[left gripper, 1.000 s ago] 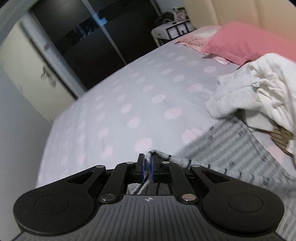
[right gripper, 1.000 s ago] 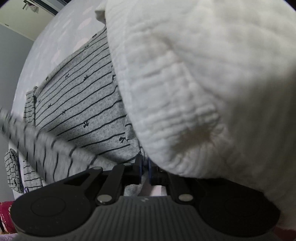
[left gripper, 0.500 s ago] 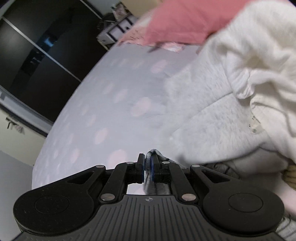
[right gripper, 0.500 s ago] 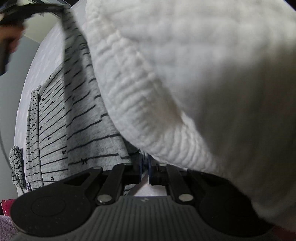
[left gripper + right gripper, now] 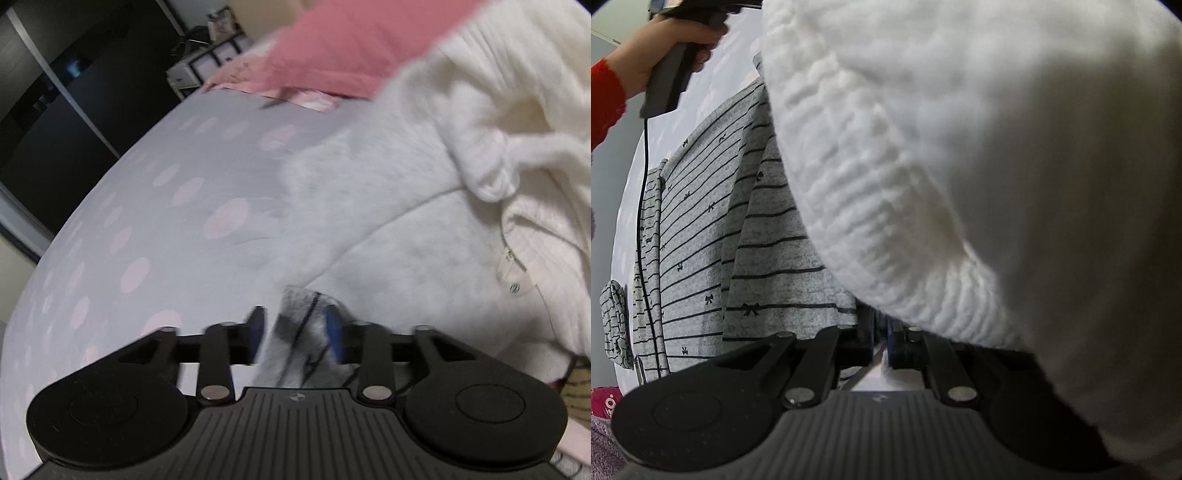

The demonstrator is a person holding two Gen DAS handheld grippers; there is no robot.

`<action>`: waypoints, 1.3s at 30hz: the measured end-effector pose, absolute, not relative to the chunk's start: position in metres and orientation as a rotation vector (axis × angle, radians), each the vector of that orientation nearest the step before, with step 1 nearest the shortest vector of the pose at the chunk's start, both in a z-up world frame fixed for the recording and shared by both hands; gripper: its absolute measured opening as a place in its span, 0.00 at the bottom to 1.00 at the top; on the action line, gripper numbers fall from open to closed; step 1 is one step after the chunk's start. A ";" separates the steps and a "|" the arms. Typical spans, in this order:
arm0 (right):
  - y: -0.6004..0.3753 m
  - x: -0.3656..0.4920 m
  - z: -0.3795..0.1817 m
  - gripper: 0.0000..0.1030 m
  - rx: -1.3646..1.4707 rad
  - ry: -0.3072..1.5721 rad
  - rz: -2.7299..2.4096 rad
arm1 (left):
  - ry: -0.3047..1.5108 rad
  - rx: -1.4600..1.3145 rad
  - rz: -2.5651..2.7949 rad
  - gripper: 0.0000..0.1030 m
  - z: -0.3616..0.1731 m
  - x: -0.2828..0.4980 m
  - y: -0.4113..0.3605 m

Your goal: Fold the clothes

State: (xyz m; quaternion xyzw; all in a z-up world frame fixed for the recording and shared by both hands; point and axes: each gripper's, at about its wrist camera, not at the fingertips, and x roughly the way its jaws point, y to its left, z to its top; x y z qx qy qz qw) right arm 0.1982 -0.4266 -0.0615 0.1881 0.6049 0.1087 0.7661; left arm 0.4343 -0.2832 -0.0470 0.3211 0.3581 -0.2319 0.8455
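While half a second ago your left gripper (image 5: 295, 338) was pinched tight on an edge of the grey striped garment (image 5: 701, 236), its jaws now stand well apart, and the grey cloth sits loosely between the blue pads, no longer clamped. In my judgement you have just let go of that edge after carrying it across, because in the right wrist view one panel of the garment now lies doubled over the rest, with a straight fold line running from near to far. The garment rests flat on the dotted bedsheet (image 5: 155, 221), to the left of the white knitted sweater (image 5: 997, 166), which bulges over the right gripper (image 5: 882, 339) and hides much of what is in front of it. That gripper has its pads close together with only a thin gap; something pale shows between them, but I cannot tell if it holds cloth there. Your left hand (image 5: 670, 40) with the red sleeve is seen at the far left, above the garment. For the task this means one fold of the striped piece seems laid down, while the white sweater and the pale fleecy garment (image 5: 388, 206) beside the pink pillow (image 5: 351, 48) lie in an unfolded heap.
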 end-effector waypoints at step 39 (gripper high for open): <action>-0.416 0.201 -0.074 0.02 0.297 1.325 0.259 | 0.896 0.381 -0.371 0.42 -0.047 0.461 -0.196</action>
